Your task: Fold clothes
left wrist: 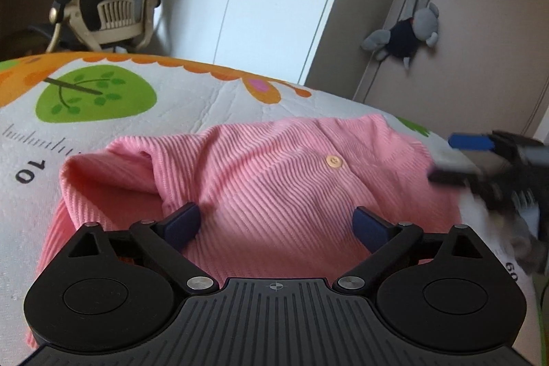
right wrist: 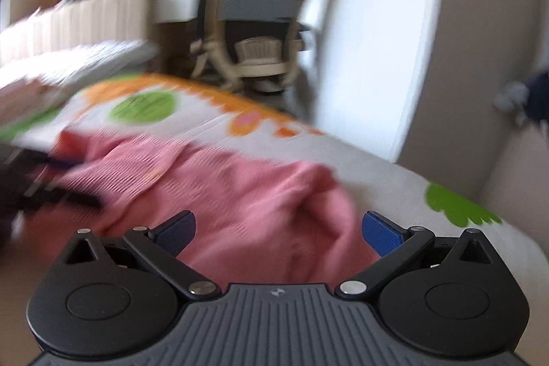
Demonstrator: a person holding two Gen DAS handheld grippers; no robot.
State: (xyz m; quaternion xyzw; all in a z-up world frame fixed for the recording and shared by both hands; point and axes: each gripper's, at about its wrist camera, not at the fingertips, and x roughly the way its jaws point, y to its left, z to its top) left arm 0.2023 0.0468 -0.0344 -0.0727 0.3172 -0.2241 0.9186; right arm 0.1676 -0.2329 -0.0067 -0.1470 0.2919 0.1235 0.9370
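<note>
Just ahead of the left gripper, whose jaws stand wide and hold nothing, the pink cardigan lies rumpled on the printed mat; it looks soft, light and limp, best pinched at a hem or sleeve edge. Its button faces up. Farther right, the right gripper, angled low over the cloth, is wide open too and empty.

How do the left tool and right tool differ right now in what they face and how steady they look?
The left tool faces the pink cardigan's buttoned front, with one button showing; the right tool faces a bunched, rumpled part of it. The left wrist view is sharp, so the left tool looks steady; the right wrist view is smeared, so the right tool seems to be moving. Both are open and hold nothing, over the printed mat.
</note>
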